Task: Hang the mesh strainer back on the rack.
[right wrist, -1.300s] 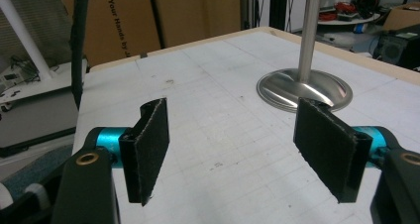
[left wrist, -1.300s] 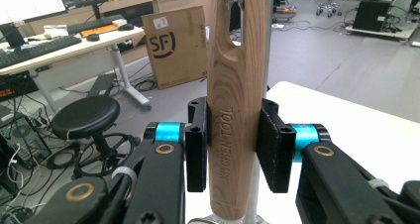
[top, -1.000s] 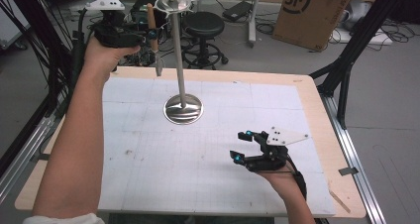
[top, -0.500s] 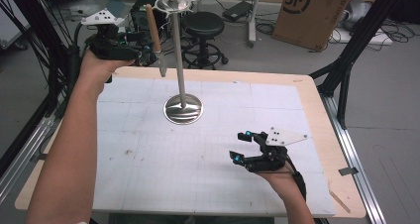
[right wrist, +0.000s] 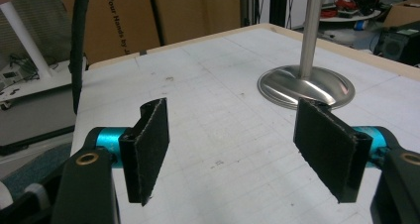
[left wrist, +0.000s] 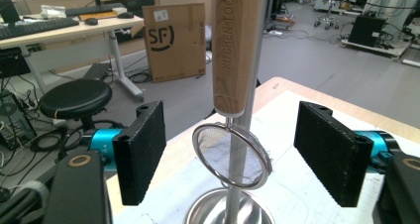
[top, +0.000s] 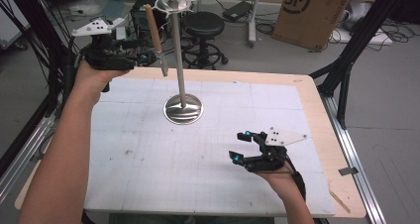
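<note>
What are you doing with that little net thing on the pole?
A person holds a gripper in each hand. The left gripper has just opened its jaws and let go of a small strainer with a wooden handle. The strainer now hangs from the top of a metal stand on the table, with nothing pressing on it. The right gripper waits open, low over the table, holding nothing.

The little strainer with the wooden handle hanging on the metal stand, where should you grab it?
Grab the strainer by its wooden handle, coming level from the side. The handle hangs upright, thick and straight, so flat pads can pinch it; the mesh ring below is thin and round. The left gripper already faces it, jaws open.
</note>
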A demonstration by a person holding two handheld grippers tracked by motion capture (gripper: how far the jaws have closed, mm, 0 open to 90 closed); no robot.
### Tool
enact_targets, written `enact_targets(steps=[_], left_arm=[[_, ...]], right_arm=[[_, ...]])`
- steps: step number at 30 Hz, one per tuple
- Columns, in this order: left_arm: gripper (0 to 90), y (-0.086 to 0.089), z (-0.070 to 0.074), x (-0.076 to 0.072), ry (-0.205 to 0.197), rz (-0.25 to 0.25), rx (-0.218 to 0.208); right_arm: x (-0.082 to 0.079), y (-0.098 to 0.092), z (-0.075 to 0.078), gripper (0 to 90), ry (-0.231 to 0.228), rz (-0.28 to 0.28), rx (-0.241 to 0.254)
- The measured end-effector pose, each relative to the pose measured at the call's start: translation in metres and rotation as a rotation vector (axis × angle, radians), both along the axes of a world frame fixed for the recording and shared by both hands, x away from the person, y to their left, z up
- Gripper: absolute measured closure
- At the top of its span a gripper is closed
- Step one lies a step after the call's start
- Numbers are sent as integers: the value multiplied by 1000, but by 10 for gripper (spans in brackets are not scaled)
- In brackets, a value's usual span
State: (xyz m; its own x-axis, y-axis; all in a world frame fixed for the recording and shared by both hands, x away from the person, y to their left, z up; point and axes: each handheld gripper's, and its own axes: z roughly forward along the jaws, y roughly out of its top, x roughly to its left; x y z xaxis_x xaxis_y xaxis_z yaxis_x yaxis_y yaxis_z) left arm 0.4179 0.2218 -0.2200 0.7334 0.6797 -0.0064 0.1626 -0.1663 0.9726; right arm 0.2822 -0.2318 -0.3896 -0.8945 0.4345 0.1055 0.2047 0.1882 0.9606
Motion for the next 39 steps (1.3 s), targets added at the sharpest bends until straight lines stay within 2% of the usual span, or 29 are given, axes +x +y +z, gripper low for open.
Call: enact_targets(steps=[4, 9, 24, 28, 32, 39], left_arm=[[251, 1, -1, -6, -6, -10, -9], [226, 1, -5, -15, -17, -17, -1], [178, 11, -11, -41, -63, -60, -59], [167, 11, -15, -49, -77, -79, -58], [158, 9, -24, -56, -87, -93, -59], [154, 11, -50, -70, -77, -106, -68]], right_arm=[[0, 1, 0, 293, 0, 0, -2], [0, 1, 0, 293, 2, 0, 0], [0, 1, 0, 293, -3, -6, -4], [0, 1, -1, 293, -2, -9, -4], [0, 1, -1, 293, 3, -5, -3], [0, 2, -1, 292, 6, -3, -6]])
